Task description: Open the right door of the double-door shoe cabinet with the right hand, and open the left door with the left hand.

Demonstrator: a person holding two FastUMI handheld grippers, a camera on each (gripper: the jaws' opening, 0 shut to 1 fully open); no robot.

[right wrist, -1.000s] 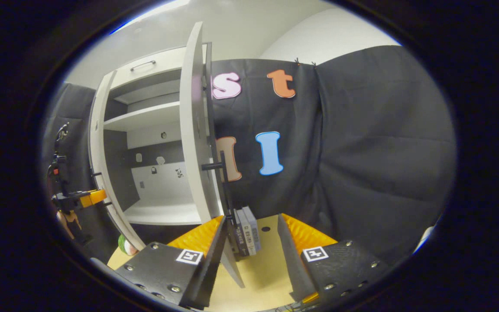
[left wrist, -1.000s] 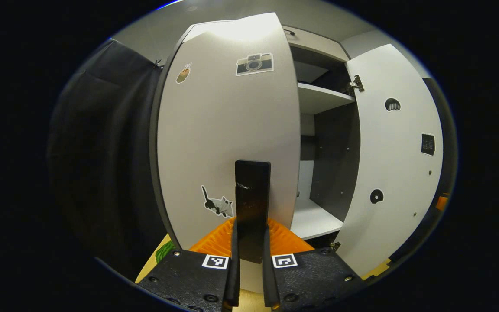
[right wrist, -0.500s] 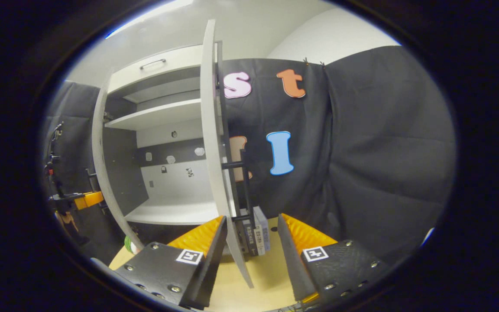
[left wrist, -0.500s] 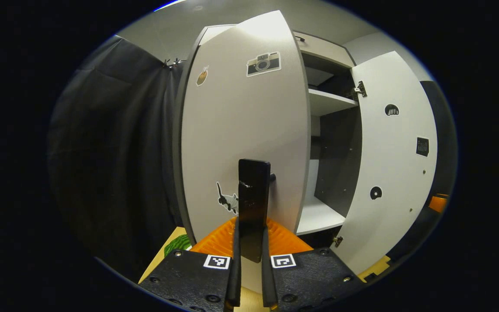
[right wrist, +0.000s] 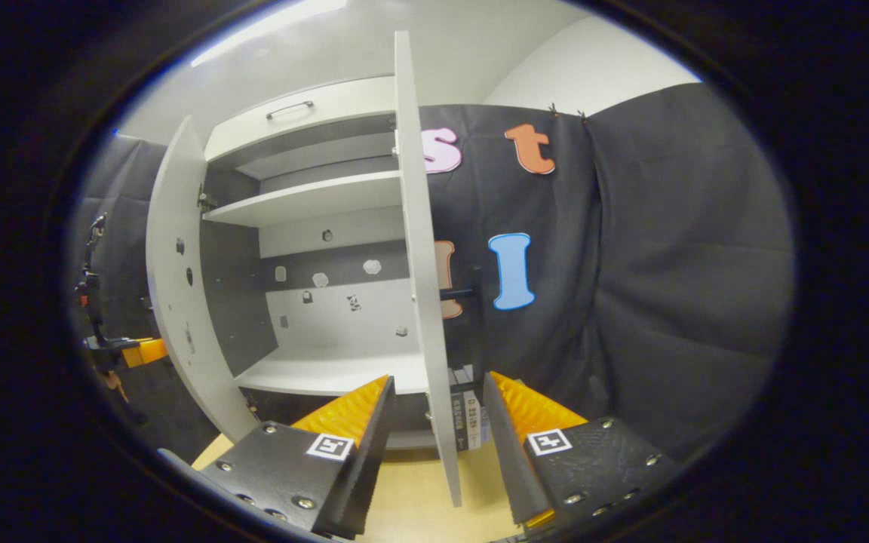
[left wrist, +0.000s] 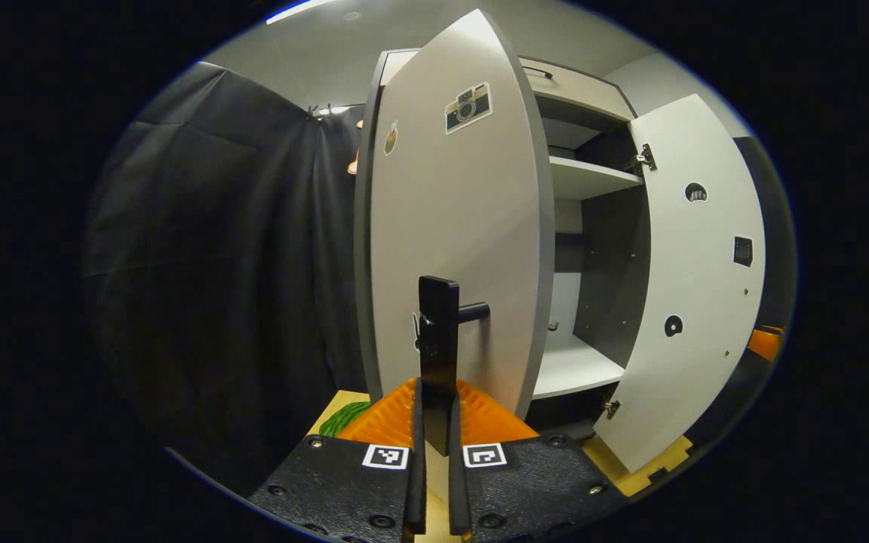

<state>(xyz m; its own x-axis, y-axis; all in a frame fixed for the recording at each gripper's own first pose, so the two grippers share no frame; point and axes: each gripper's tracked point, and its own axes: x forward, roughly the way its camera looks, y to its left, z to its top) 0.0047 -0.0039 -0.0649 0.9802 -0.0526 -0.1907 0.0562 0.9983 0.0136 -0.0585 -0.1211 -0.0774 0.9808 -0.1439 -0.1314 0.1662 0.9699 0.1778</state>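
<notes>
Black cloth hangs behind. Left door point(left wrist: 453, 226), frame centre, has swung wider than a second ago; left hand-held gripper point(left wrist: 434, 422) grips its handle point(left wrist: 438, 332). Right hand-held gripper point(right wrist: 434, 422) gapes around right door point(right wrist: 423, 286).

A pale wooden table top point(right wrist: 412, 513) lies at the near edge. A row of upright books point(right wrist: 468, 419) stands on it at the far side, against the black cloth wall point(right wrist: 668, 286). A green object point(left wrist: 348, 416) rests on the table at the near left; its kind cannot be determined. Overhead, a ceiling light strip point(right wrist: 268, 24) glows.
</notes>
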